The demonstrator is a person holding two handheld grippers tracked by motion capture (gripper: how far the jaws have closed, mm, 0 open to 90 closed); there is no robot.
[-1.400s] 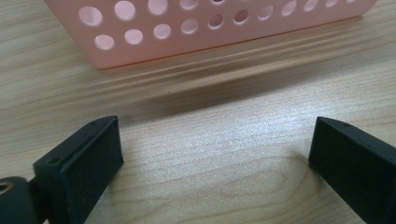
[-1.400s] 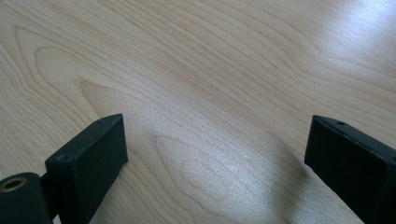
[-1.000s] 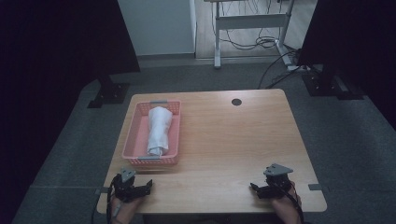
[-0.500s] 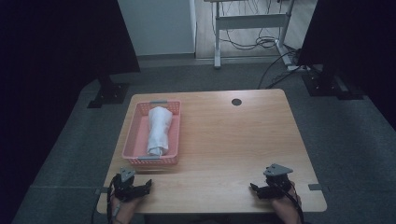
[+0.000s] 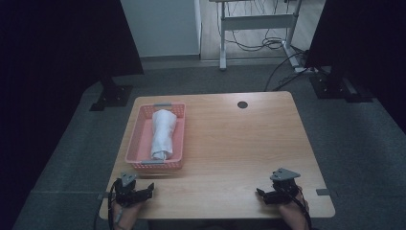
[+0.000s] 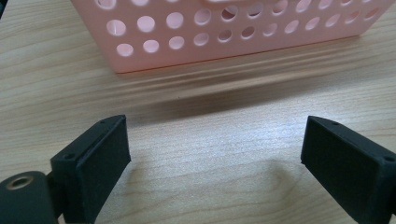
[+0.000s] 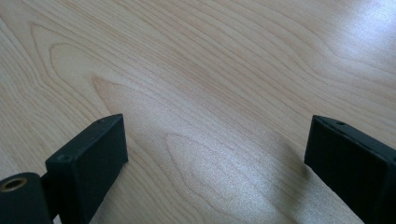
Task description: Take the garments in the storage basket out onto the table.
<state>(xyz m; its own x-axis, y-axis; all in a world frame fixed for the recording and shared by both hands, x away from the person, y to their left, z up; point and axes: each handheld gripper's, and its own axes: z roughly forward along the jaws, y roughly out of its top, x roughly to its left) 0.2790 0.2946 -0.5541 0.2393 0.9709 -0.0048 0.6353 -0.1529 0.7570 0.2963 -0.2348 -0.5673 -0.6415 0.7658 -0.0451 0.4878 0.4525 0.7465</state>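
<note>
Left hand-held gripper, its jaws just eased in a little yet wide apart and empty, rests on the counter just before the basket; the right hand-held gripper lies likewise spread and empty, well apart. The rolled towel lies lengthwise in the basket; it is likely light, soft and yielding, best pinched across its middle.

Each hand-held gripper is black, with square matte jaws, a grey three-cornered top plate and a trailing black cable.
</note>
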